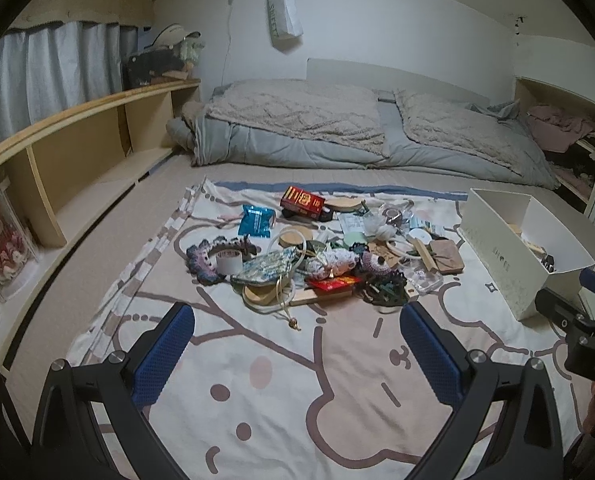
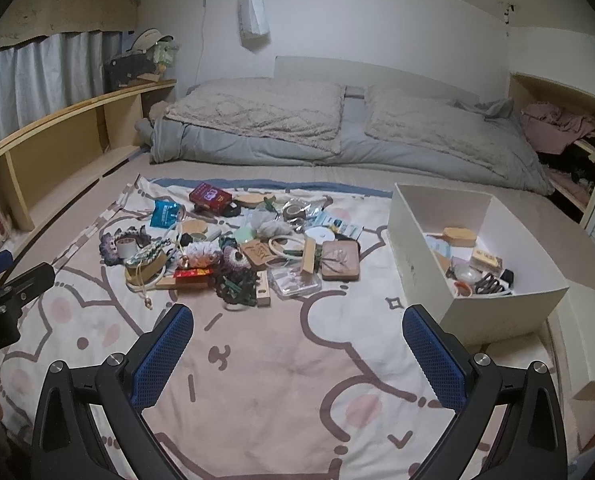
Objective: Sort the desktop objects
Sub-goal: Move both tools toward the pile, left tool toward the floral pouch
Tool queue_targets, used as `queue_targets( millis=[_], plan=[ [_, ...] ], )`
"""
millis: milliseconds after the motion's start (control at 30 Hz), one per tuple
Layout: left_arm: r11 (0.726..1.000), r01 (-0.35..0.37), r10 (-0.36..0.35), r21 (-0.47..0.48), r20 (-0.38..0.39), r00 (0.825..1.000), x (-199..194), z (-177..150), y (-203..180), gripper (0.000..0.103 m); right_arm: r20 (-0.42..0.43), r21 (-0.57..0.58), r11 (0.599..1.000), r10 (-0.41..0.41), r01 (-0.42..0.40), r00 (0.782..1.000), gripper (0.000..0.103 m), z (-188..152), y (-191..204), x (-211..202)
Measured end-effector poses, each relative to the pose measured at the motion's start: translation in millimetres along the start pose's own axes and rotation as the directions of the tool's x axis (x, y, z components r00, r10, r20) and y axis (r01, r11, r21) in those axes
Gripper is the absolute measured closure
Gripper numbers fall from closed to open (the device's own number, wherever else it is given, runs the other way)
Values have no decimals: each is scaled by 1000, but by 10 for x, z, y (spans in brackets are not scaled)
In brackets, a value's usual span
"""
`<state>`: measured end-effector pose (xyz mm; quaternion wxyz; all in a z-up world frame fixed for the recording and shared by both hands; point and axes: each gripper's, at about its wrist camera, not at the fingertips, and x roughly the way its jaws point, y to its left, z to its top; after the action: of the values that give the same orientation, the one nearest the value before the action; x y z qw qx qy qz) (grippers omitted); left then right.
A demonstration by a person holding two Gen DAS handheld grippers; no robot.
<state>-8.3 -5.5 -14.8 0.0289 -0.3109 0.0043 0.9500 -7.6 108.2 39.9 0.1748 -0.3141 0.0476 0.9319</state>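
Clutter, left wrist view: heap of small objects (image 1: 329, 256) lies mid-blanket (image 1: 281, 380), ahead of the left gripper (image 1: 297, 344), whose jaws stand spread and empty. Risk: cords and crochet pieces tangle, so one pick may drag neighbours.

Right wrist view: right gripper (image 2: 298, 344) likewise spread, holding nothing. White box (image 2: 425, 220) sits just right of the heap, already containing a wooden piece, small packets and dark bits; a careless reach could nudge it.
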Motion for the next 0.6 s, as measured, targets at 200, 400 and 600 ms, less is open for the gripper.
queue_targets(
  millis=[200,400,600],
  plan=[
    [999,17,-19,-31,-62,998,165,-84,58,0,-32,-3,1000,8,-8,999,0,-67,37,127],
    [999,14,-19,-45,-99,995,295,-145,117,0,-69,7,1000,20,-19,997,0,-133,52,265],
    [998,9,-18,-62,-138,990,425,-202,203,0,-106,10,999,35,-34,994,0,-189,75,394]
  ],
)
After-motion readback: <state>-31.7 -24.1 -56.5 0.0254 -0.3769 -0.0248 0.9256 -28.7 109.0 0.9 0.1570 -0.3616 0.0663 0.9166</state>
